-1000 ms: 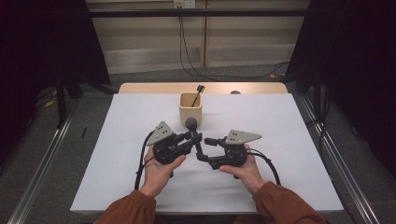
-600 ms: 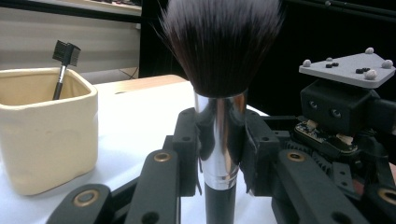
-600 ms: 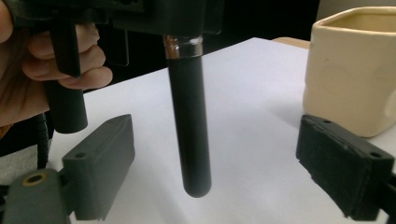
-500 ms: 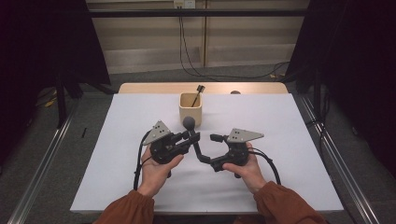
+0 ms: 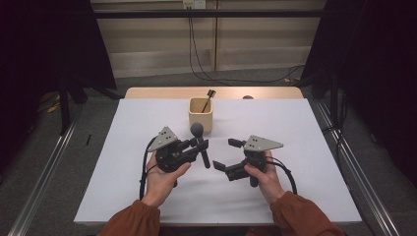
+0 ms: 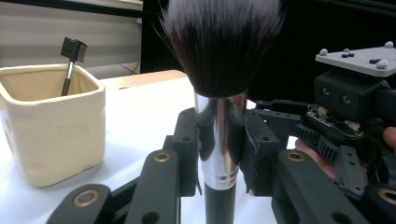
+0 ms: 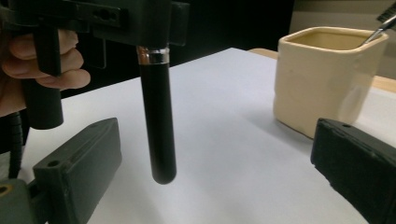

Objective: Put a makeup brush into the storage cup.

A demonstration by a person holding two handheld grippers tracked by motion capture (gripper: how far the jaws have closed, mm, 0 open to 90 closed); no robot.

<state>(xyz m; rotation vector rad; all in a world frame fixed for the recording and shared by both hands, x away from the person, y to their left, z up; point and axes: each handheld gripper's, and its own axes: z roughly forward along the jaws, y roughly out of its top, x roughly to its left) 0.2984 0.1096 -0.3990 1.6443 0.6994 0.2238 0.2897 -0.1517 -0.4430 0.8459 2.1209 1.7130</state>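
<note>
On the white table point(image 5: 123, 162), left gripper point(image 5: 199, 146) clamps makeup brush point(image 5: 198, 135); right gripper point(image 5: 227, 154) apart.

A makeup brush point(image 6: 219, 107) with a full, dark, pale-tipped head of bristles, a shiny silver ferrule and a round black handle is held upright above the white desk point(image 5: 305, 196), its rounded handle end hanging clear of the surface. It is clamped at the ferrule, bristles uppermost, just in front of the cream square cup point(image 5: 200, 114).

Overhead plus jaw-level close-ups (shared cup point(image 5: 200, 114))
</note>
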